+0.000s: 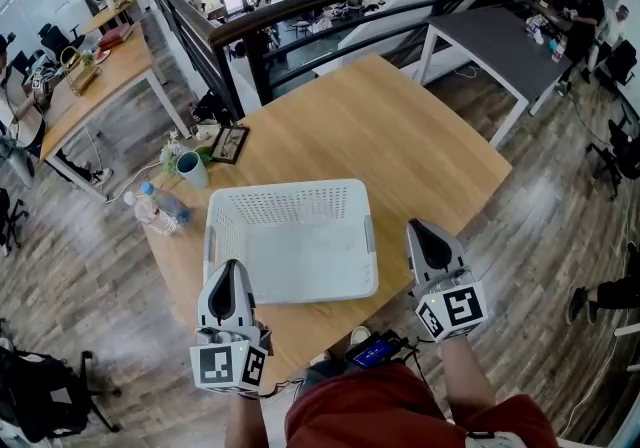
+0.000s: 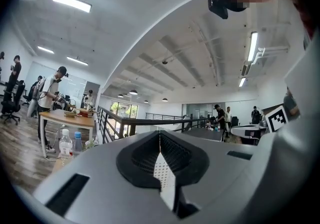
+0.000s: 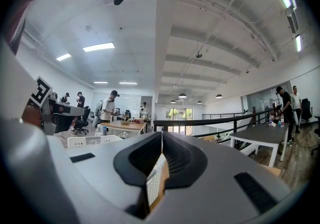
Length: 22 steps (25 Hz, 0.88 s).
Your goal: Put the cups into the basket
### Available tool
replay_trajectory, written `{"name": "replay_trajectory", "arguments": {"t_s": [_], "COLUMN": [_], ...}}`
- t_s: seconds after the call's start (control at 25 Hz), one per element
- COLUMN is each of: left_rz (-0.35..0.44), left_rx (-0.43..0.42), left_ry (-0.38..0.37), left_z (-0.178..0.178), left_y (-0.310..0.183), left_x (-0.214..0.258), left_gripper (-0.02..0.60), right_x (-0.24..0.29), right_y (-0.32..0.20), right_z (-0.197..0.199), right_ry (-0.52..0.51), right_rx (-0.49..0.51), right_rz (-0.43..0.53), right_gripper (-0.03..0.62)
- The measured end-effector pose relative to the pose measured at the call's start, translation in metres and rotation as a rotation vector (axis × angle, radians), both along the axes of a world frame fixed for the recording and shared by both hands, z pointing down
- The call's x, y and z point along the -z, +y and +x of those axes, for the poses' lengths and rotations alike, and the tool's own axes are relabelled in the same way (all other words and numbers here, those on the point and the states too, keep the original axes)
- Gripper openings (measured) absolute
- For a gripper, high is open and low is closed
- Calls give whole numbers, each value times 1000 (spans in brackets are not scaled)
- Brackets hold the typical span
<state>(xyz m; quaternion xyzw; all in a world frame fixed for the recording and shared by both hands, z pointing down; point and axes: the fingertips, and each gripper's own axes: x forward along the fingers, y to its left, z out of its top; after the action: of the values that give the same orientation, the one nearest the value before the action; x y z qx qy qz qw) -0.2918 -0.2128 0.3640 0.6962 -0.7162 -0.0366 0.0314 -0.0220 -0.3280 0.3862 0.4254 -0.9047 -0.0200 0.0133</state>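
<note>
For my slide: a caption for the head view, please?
Left gripper and right gripper flank an empty white basket on the table; a teal cup stands beyond.

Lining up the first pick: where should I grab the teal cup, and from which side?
Probably by its rim: the cup stands upright, mouth open, so one finger of the left claw can drop inside. Come from above on the basket side; flowers and bottles crowd its other sides.

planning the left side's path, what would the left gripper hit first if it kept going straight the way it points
Most likely the white basket: the left gripper, jaws shut on nothing, points level at its near left corner. Height is unclear, so it may skim over the rim.
</note>
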Motion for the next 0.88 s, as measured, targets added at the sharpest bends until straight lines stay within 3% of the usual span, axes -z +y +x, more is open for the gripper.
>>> {"name": "replay_trajectory", "arguments": {"t_s": [0.88], "left_rz": [-2], "left_rx": [31], "left_ry": [-12], "left_z": [-5], "left_y": [6], "left_x": [-4], "left_gripper": [8], "right_x": [0], "right_y": [1], "right_z": [-13], "right_ry": [50], "right_rx": [66], "right_rz": [22], "right_gripper": [11]}}
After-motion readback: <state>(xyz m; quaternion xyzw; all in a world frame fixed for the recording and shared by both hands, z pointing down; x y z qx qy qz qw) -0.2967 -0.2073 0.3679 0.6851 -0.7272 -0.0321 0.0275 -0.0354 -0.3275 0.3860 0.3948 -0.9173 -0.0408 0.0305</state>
